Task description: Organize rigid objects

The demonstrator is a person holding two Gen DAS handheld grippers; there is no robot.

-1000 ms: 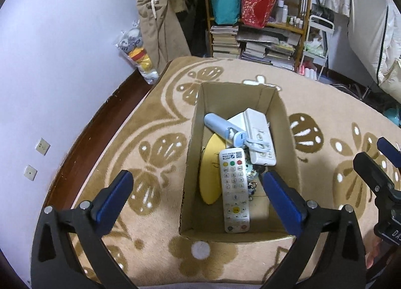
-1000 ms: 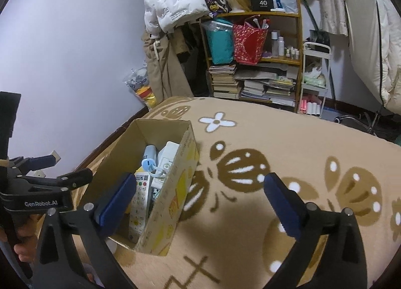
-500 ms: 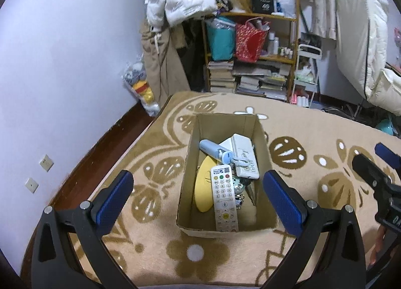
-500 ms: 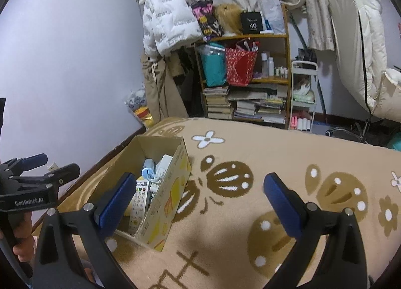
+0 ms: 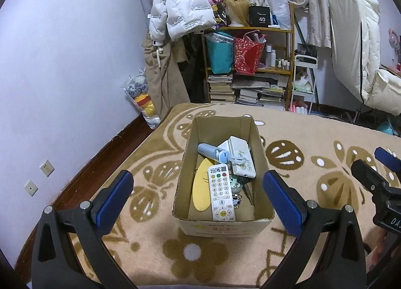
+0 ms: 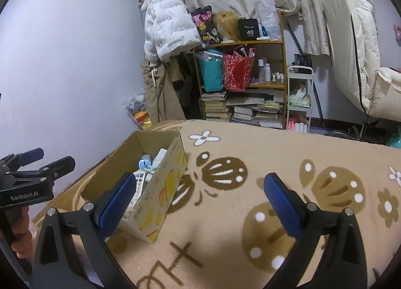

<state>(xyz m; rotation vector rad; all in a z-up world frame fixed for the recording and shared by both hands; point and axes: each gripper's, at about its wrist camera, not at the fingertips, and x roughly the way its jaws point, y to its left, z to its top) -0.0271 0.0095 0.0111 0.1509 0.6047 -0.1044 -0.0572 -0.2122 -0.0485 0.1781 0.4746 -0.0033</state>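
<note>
we are holding both the left claw [image 5: 198,195] and right claw [image 6: 198,195] released and empty above the rug [image 5: 313,163]. we are judging the box [image 5: 220,221] packed, so we should be backing away without clipping its near edge.

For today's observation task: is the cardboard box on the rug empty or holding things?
Holding things. The box contains a remote, a white device and a blue tube.

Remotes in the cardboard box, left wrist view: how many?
1: a white remote control lying flat against the cardboard box's near wall, over the yellow oval piece. Others may be hidden beneath the pile.
</note>
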